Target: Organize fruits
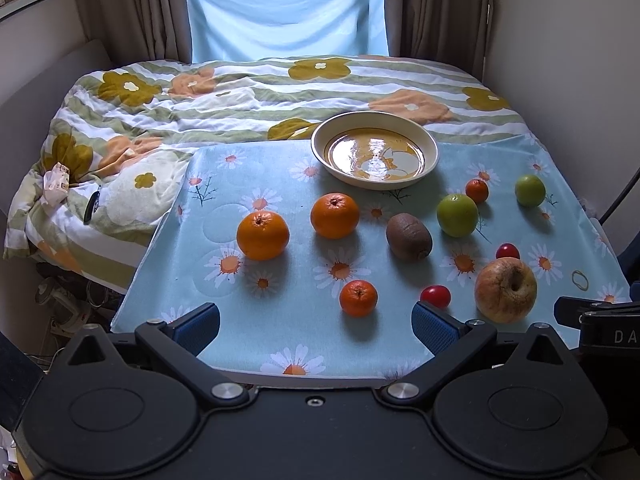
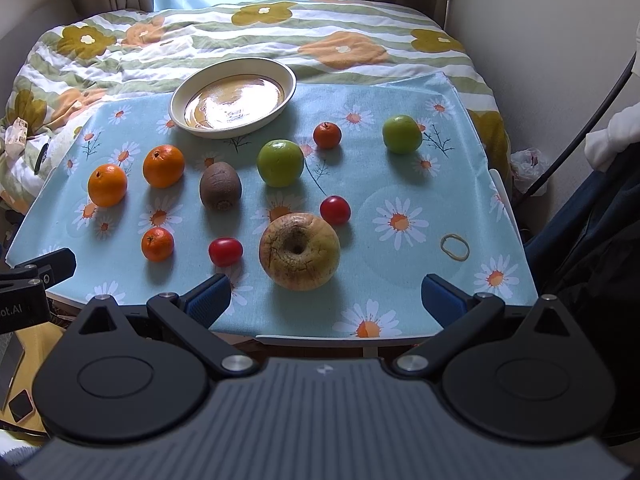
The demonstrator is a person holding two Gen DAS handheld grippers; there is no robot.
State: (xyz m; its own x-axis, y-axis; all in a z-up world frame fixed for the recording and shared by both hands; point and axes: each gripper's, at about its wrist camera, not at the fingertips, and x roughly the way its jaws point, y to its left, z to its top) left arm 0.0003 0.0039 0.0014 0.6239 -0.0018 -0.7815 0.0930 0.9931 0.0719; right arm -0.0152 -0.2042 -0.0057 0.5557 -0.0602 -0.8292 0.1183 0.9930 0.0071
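Both grippers wide open, left gripper (image 1: 316, 326), right gripper (image 2: 325, 300), holding nothing

Light: soft daylight through the pale blue curtained window (image 1: 286, 8), far side.
Glare: bright patch in the glossy cream ceramic bowl (image 2: 234, 98).
Shadows: soft, falling toward the camera.
Distortion: fisheye bending at edges.
Focus: sharp throughout.

The shallow cream ceramic bowl (image 2: 233, 97) stands at the far edge of the daisy-print blue cloth (image 2: 400, 184), which covers the desk; behind the bowl lies the flowered striped quilt (image 2: 200, 40) on the bed; nearer than the bowl and to its left sit two large oranges (image 2: 163, 166) side by side; straight before it lies the brown kiwi (image 2: 220, 186); to its right a green apple (image 2: 280, 163), a small mandarin (image 2: 327, 135), then another green apple (image 2: 402, 134); nearest, well before the bowl, rests the big yellowish wrinkled apple (image 2: 299, 251), a red cherry tomato (image 2: 335, 210) just behind it.
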